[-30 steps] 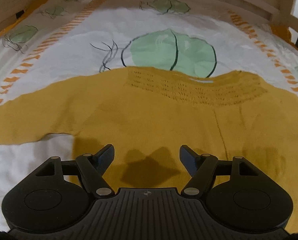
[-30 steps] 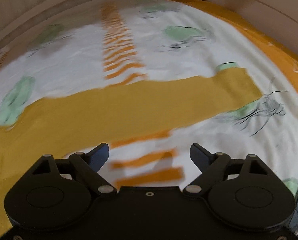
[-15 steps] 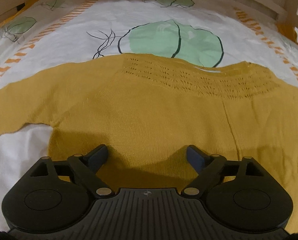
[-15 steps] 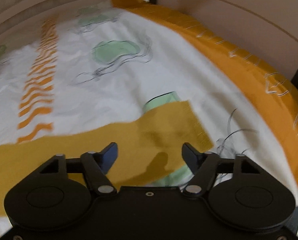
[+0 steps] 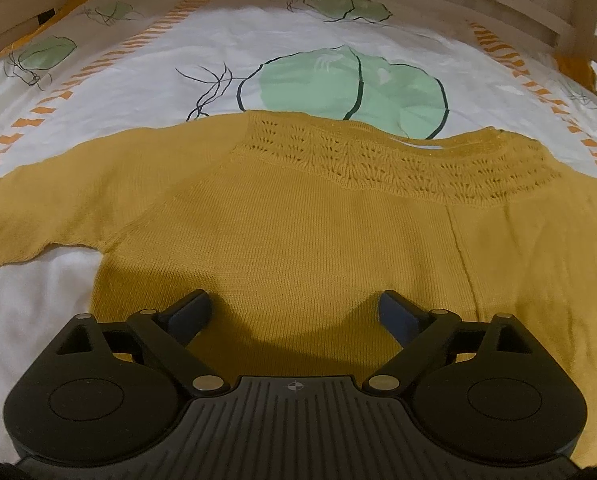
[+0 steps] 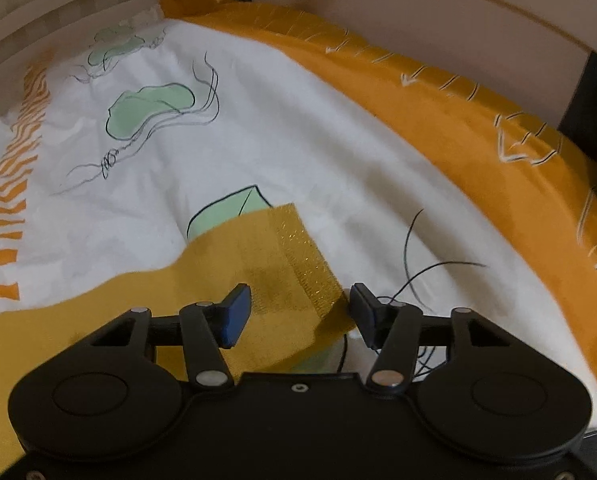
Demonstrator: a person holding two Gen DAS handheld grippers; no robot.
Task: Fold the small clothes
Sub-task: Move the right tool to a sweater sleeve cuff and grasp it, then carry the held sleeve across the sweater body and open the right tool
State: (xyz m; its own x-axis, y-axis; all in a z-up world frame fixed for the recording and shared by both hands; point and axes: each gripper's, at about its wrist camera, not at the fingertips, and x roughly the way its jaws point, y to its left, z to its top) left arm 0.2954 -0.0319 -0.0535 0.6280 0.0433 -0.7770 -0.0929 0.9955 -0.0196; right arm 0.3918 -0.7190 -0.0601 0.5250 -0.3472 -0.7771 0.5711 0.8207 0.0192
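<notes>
One sleeve cuff (image 6: 306, 264) (flat) between right gripper (image 6: 298, 312) jaws

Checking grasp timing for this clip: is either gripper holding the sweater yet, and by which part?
Nothing is held yet. The right gripper is closing around the sleeve cuff of the yellow sweater, pads not yet pressing. The left gripper is opening above the body.
</notes>
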